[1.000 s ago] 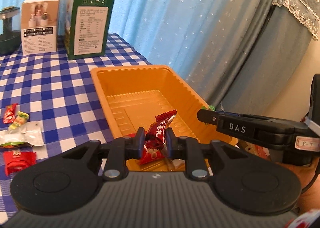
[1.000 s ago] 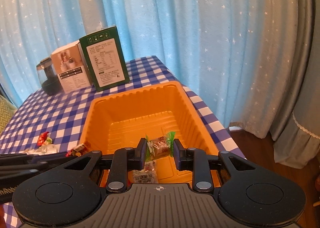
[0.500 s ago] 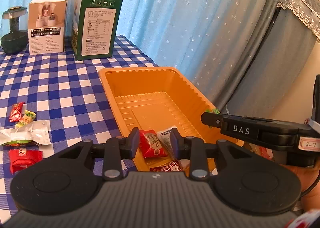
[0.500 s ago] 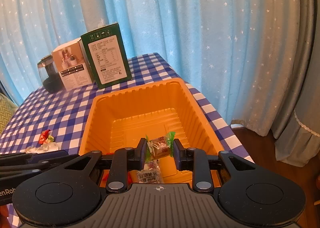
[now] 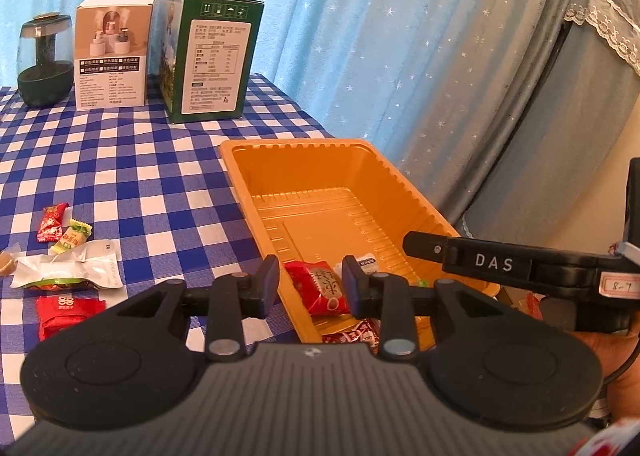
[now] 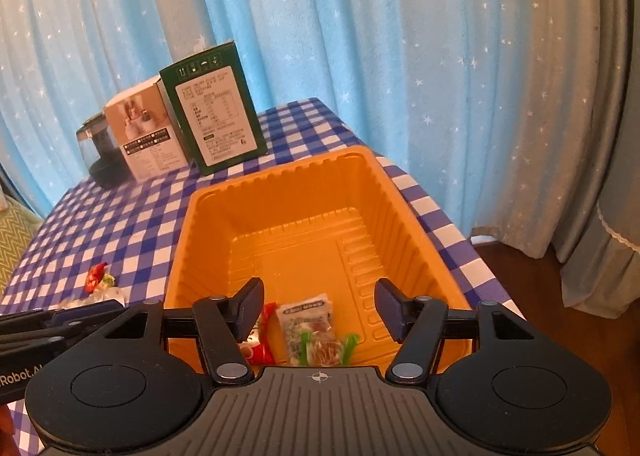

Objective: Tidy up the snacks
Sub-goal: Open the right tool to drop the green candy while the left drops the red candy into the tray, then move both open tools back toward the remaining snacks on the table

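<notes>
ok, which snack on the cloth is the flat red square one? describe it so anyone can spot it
Start at the orange tray, then look left to the loose snacks on the checked tablecloth. The flat red packet lies nearest the camera, below the white wrapper; it alone is square and untwisted.

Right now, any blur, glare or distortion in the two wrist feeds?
Left wrist: sharp, soft even light, no glare; fisheye bends the curtain folds. Right wrist: dark vignette corners, orange tray rim bowed, green box leaning, mild softness at edges.

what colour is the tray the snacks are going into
Orange, ribbed plastic tray. The right wrist view shows it best, looking straight down into it.
</notes>
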Motion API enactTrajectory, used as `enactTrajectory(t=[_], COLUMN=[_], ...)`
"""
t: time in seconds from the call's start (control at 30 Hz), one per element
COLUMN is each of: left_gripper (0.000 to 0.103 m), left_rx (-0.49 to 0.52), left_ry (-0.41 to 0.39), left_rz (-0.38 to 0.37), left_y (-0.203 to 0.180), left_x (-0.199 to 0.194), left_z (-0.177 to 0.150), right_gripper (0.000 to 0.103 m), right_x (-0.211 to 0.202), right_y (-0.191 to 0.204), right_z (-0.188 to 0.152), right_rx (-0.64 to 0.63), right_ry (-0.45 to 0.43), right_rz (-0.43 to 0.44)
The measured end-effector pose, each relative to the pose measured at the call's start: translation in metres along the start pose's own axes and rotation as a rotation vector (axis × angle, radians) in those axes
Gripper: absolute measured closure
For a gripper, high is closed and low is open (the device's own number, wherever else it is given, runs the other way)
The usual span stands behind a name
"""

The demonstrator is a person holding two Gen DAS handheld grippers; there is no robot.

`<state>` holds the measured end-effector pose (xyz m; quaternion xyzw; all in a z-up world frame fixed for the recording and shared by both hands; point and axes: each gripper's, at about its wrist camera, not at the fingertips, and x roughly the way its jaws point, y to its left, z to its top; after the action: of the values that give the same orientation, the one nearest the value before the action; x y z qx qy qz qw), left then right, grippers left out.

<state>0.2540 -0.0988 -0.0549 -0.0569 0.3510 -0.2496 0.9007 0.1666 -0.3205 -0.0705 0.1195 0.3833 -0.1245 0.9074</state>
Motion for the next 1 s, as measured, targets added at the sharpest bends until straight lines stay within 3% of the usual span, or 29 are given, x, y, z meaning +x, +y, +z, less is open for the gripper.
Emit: enactTrajectory(t=[1.0], left_gripper=[0.072], left_rx=[-0.025], left_ry=[-0.043], left_rz=[0.082], left_y=[0.036], left_x=[-0.033], left_z=[-0.001], right_gripper=[0.042], right_x=[0.001], right_y=[0.032], right_z=[0.0], right_rx=[-0.08], right_ry=[-0.012], right_rz=[0.024])
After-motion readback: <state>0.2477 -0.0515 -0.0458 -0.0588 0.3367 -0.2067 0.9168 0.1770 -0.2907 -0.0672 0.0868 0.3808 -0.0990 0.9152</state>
